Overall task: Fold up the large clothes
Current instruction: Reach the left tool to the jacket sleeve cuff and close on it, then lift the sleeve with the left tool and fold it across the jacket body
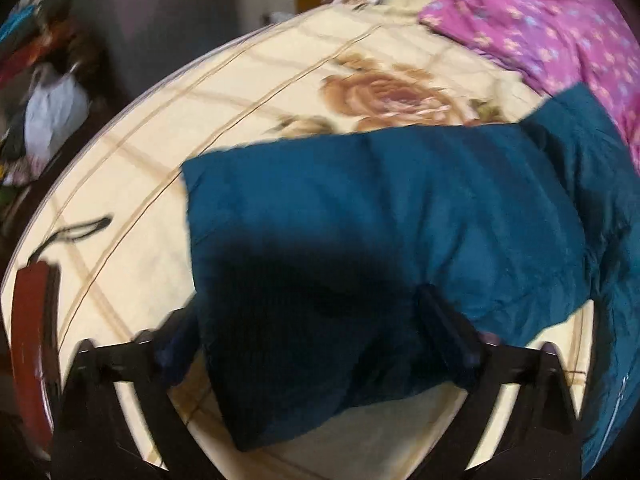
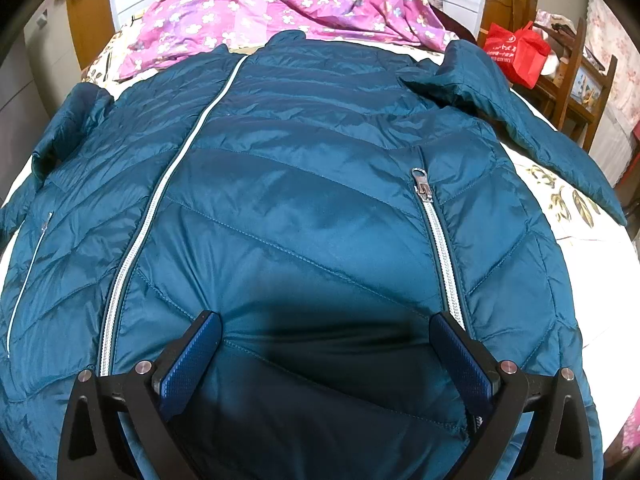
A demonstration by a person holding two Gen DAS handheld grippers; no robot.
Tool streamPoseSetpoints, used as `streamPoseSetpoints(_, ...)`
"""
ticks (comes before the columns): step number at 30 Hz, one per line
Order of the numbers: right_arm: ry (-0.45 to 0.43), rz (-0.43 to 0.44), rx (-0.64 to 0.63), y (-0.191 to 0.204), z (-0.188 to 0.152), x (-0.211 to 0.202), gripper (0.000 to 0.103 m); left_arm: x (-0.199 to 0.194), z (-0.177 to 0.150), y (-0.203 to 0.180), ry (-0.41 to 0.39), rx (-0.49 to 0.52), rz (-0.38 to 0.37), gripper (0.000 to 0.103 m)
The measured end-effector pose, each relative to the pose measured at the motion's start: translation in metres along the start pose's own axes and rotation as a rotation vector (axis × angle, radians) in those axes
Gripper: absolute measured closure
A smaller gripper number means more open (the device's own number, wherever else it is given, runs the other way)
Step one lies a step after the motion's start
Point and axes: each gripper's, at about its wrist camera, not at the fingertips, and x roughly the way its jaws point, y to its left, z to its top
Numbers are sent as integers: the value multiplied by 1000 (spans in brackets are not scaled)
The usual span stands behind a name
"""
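Observation:
A teal quilted puffer jacket [image 2: 304, 184] lies front up on the bed, its white centre zip [image 2: 160, 188] closed and a pocket zip [image 2: 436, 236] on the right. My right gripper [image 2: 326, 334] is open, fingers spread wide just above the jacket's lower front. One sleeve [image 2: 516, 108] stretches out to the right. In the left wrist view, the other sleeve [image 1: 360, 220] lies across the bedspread. My left gripper [image 1: 304, 320] stands with its jaws wide apart over the sleeve's end; the cloth covers the left finger and the image is blurred.
The bed has a cream floral bedspread [image 1: 280, 92] and a purple flowered quilt [image 2: 280, 4] beyond the jacket's collar. A red bag [image 2: 516, 50] sits on wooden furniture at the right. A dark red bed edge [image 1: 32, 344] and clutter lie at the left.

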Motion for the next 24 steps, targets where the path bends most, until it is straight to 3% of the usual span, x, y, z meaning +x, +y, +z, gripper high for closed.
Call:
streamPoseSetpoints(1, 0, -2, 0, 0, 0, 0, 0, -2, 0, -3, -16, 17, -11, 47)
streamPoseSetpoints(2, -1, -3, 0, 1, 0, 0, 0, -3, -1, -7, -24, 28, -25, 62)
streamPoseSetpoints(3, -1, -4, -1, 1, 1, 0, 0, -8, -2, -10, -35, 38, -40, 85)
streamPoseSetpoints(4, -2, -5, -1, 1, 1, 1, 0, -14, -2, -13, -57, 48, -33, 90)
streamPoseSetpoints(6, -2, -5, -1, 1, 1, 1, 0, -31, -5, -14, -125, 61, -7, 90)
streamPoseSetpoints(9, 0, -4, -1, 1, 1, 1, 0, -55, -3, 10, -201, -19, 50, 90)
streamPoseSetpoints(13, 26, -6, -13, 1, 5, -2, 0, -78, 5, 47, -218, -124, 115, 90)
streamPoseSetpoints(17, -59, -89, -5, -10, 10, -24, 0, -97, 12, 57, -204, -175, 98, 90)
streamPoseSetpoints(20, -134, -133, 54, -34, 8, -47, 0, -117, 20, 30, -229, -140, 27, 91)
streamPoseSetpoints(24, -96, -185, 98, -62, -2, -50, 0, -162, 24, -54, -304, -12, -171, 91)
